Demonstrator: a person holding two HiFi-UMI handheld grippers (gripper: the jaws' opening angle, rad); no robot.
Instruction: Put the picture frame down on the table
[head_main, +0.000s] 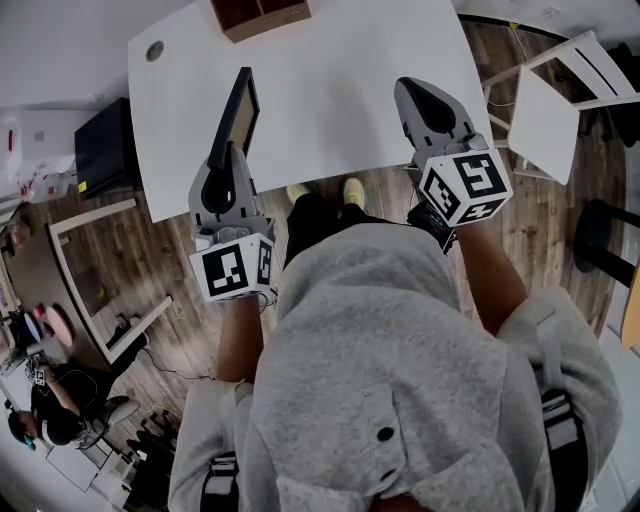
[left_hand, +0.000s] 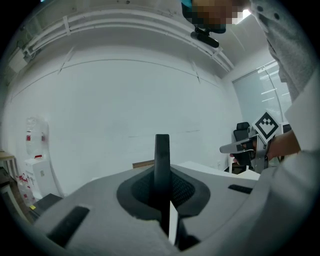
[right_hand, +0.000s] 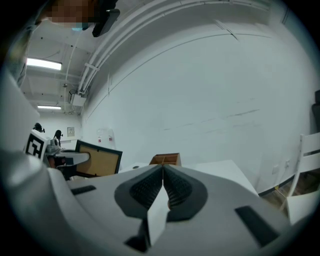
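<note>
While both forearms reach fwd side by side, nearly level, L tongs (head_main: 232, 152) sit clamped on the picture frame (head_main: 238, 112) at its near edge. Frame stands upright, edge-on, over the worktop's (head_main: 340, 90) left part. R tongs (head_main: 418, 98) are pressed together, empty, well apart from it.

No word, number or brand can be read anywhere. The only signs are black-and-white square code patterns. They stand on the white marker cube (head_main: 233, 268) of the left tool (head_main: 231, 150) and on the matching white cube (head_main: 465, 187) of the right tool (head_main: 424, 98). The red labels on a white dispenser (left_hand: 36, 155) at the far left and a small wall notice (right_hand: 72, 131) far off are too small to read.
</note>
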